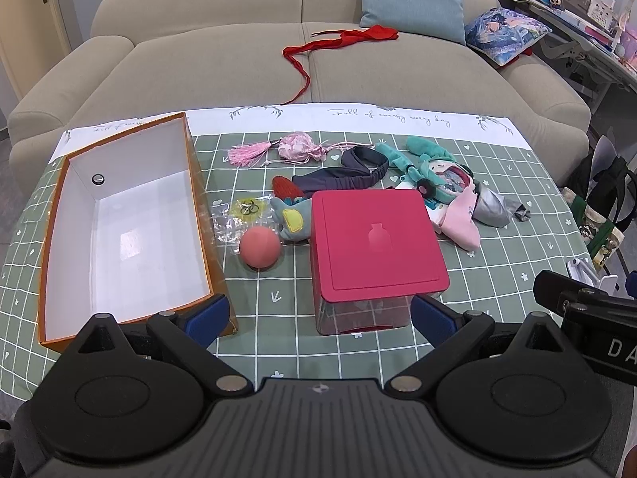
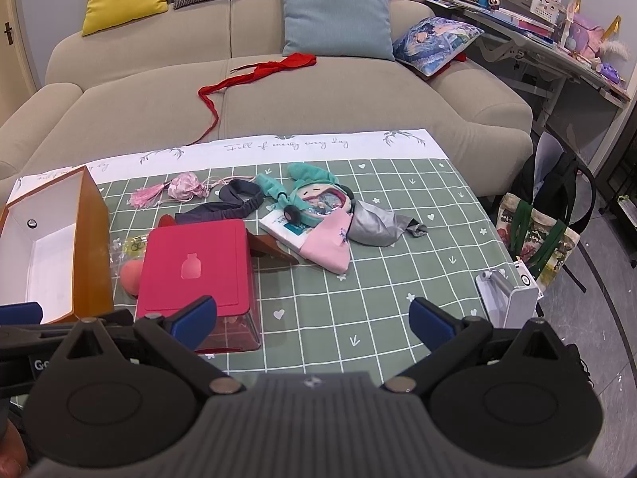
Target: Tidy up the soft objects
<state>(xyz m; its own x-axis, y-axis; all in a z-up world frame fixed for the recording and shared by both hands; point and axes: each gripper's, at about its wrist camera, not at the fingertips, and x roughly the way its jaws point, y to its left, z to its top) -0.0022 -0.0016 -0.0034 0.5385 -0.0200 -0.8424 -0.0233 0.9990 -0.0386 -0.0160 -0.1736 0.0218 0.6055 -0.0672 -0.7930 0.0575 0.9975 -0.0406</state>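
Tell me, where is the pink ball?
The pink ball sits on the green checked tablecloth, between the open orange box and the red-lidded clear container. In the right wrist view it peeks out left of that container.

From the left wrist we are looking forward and down over the table (image 1: 278,310), low and close to its near edge, facing the sofa (image 1: 223,63) behind it. The orange box (image 1: 191,183) is filling our left side and the red lid (image 1: 374,239) is sitting near centre.

From the right wrist we are looking the same way from further right, again low and near the table edge, taking in the desk (image 2: 557,55) and floor on the right.

Both views are sharing the box (image 2: 91,247), the lid (image 2: 195,263), the heap of soft things, the sofa (image 2: 318,95) and its cushions. Each is catching an edge of the other gripper.
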